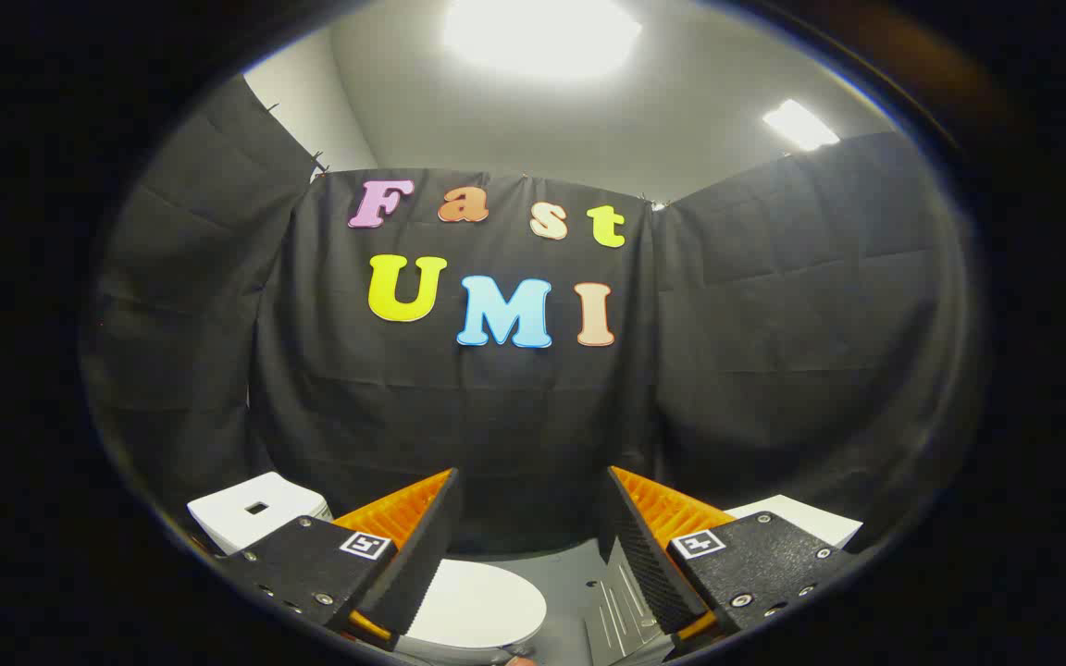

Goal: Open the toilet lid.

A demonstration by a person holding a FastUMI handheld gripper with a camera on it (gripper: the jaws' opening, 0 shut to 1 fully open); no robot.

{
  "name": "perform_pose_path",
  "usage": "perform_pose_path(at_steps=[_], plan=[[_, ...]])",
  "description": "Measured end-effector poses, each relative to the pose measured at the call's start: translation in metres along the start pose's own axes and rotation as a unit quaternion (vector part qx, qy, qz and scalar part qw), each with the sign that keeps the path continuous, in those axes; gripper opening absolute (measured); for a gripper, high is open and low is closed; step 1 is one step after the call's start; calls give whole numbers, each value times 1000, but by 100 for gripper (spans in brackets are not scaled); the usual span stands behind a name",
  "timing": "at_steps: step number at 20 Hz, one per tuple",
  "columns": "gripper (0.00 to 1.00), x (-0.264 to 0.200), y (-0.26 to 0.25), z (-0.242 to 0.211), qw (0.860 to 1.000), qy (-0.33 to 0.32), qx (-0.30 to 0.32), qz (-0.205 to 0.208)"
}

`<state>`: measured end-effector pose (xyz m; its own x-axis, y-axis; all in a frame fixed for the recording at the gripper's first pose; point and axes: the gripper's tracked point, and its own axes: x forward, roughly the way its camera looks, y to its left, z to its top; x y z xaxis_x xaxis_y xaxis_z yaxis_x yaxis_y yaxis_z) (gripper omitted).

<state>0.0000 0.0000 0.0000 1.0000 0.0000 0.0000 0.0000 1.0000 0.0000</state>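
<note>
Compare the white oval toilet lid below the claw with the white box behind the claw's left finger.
The toilet lid is a smooth rounded oval; the white box is squared off, with straight edges and corners.
The lid's top is unbroken, while the box has a small dark square opening in its top.
The lid lies low, between and under the open claw fingers; the box stands off to the left behind one finger.
Both are plain white.

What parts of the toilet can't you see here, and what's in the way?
- Toilet lid: its near end runs off the bottom of the gripper view, and the open claw has one finger covering its side.
- Toilet tank: partly behind that same finger, so its join with the lid is hidden.
- White box: mostly behind the other finger; I can't tell what it is.
</note>
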Motion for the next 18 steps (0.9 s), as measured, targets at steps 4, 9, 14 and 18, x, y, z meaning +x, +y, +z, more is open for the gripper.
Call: perform_pose_path(at_steps=[4,9,14,18], plan=[[94,1,-10,-6,1000,6,1,-10],[94,3,-16,-10,1000,7,5,-16],[94,3,-19,-14,1000,11,7,-18],[94,4,-19,-16,1000,13,9,-16]])
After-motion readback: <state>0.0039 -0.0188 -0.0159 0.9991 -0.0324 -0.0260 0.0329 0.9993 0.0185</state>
